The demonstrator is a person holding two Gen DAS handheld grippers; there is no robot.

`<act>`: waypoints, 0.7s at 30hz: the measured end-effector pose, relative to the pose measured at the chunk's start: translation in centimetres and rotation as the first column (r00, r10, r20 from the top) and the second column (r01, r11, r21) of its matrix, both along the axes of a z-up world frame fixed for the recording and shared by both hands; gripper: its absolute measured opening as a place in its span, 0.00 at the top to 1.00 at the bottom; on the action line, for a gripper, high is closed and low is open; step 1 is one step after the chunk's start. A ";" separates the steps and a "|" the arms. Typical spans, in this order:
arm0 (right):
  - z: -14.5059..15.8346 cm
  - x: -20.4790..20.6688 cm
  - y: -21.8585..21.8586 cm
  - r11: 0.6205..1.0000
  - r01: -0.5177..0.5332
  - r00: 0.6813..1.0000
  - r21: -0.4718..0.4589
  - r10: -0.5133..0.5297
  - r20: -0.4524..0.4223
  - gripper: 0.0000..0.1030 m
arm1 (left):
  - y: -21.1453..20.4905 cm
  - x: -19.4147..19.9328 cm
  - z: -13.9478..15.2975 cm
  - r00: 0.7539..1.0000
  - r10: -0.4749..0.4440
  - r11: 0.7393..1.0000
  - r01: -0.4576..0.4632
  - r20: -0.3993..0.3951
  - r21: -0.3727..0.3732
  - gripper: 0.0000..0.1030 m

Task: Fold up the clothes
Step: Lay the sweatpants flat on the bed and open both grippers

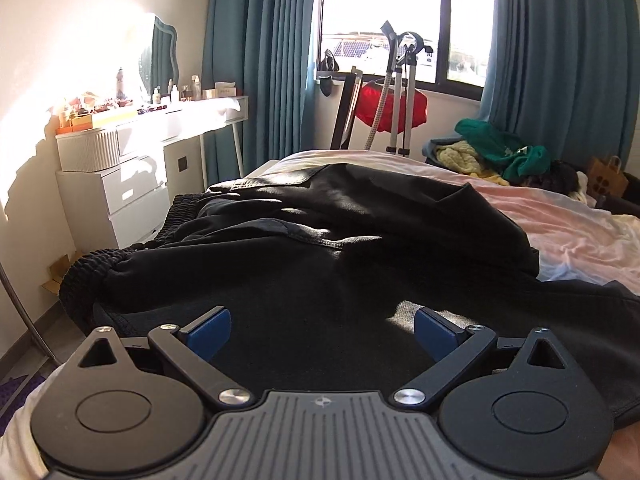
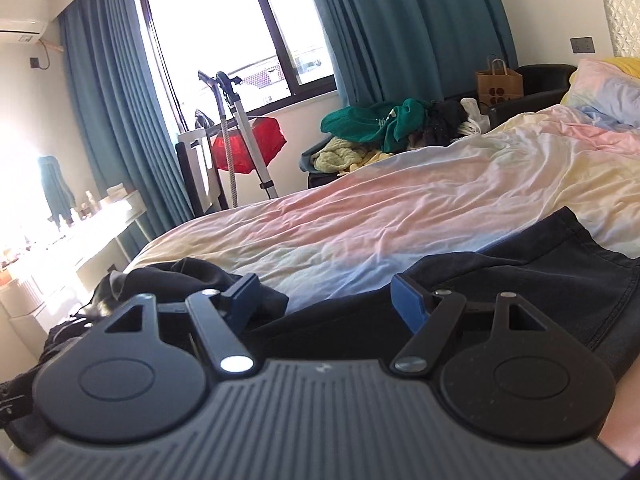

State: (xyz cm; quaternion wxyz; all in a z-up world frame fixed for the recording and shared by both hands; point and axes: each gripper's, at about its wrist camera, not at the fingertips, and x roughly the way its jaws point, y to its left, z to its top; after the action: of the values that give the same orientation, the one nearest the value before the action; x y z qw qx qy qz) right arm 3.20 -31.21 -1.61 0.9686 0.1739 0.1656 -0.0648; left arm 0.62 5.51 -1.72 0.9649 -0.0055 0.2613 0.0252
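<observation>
A black garment [image 1: 320, 248] with an elastic waistband [image 1: 100, 276] lies spread and rumpled across the bed. My left gripper [image 1: 322, 334] hovers just over its near part, blue pads wide apart with nothing between them. In the right wrist view the same black garment [image 2: 540, 280] lies along the near edge of the bed, bunched up at the left. My right gripper [image 2: 324, 300] stands open above it, nothing pinched between its blue pads. The view is tilted.
The bed has a pastel sheet [image 2: 380, 216] and a pillow [image 2: 604, 84]. A pile of green and yellow clothes [image 2: 372, 128] sits beyond it by a paper bag [image 2: 498, 84]. A white dresser [image 1: 132, 152], a garment steamer [image 1: 400, 92] and teal curtains [image 1: 260, 60] line the window wall.
</observation>
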 end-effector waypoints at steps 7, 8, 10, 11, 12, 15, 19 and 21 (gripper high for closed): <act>-0.4 0.7 1.3 1.000 -0.016 1.000 -0.017 0.015 -0.018 0.27 | -1.0 0.3 -0.9 0.999 -0.038 0.998 0.038 -0.004 0.044 0.04; -0.5 0.7 1.3 1.000 -0.014 1.000 -0.023 0.014 -0.023 0.27 | -1.1 0.4 -1.0 0.999 -0.040 0.998 0.041 -0.009 0.047 0.04; -0.4 0.7 1.2 1.000 -0.008 1.000 -0.022 0.007 -0.027 0.27 | -1.3 0.6 -1.3 0.999 -0.047 0.997 0.048 -0.016 0.061 0.04; -0.3 0.6 1.2 1.000 -0.004 1.000 -0.022 0.003 -0.025 0.27 | -1.5 0.8 -1.4 0.998 -0.052 0.996 0.054 -0.022 0.069 0.04; -0.1 0.4 1.2 1.000 0.000 1.000 -0.023 -0.001 -0.020 0.27 | -1.7 1.1 -1.6 0.998 -0.060 0.995 0.062 -0.028 0.084 0.04; 0.2 0.1 1.0 0.999 0.016 1.000 -0.030 -0.016 -0.003 0.27 | -2.6 2.5 -1.6 0.996 -0.081 0.987 0.085 -0.034 0.140 0.04; 0.4 -0.2 0.3 0.999 0.038 0.999 -0.014 -0.038 0.006 0.27 | -4.9 5.0 -0.9 0.994 -0.108 0.966 0.102 0.012 0.239 0.04; 0.4 -0.2 -0.2 0.999 0.053 0.999 0.003 -0.053 0.005 0.27 | -6.5 6.4 -0.5 0.990 -0.133 0.951 0.117 0.038 0.285 0.03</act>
State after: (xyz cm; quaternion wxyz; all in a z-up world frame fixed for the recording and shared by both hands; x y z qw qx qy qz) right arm 3.05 -31.39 -1.19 0.9667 0.1799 0.1585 -0.0898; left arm 7.06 -0.96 -2.22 0.9625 0.1481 0.2272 0.0009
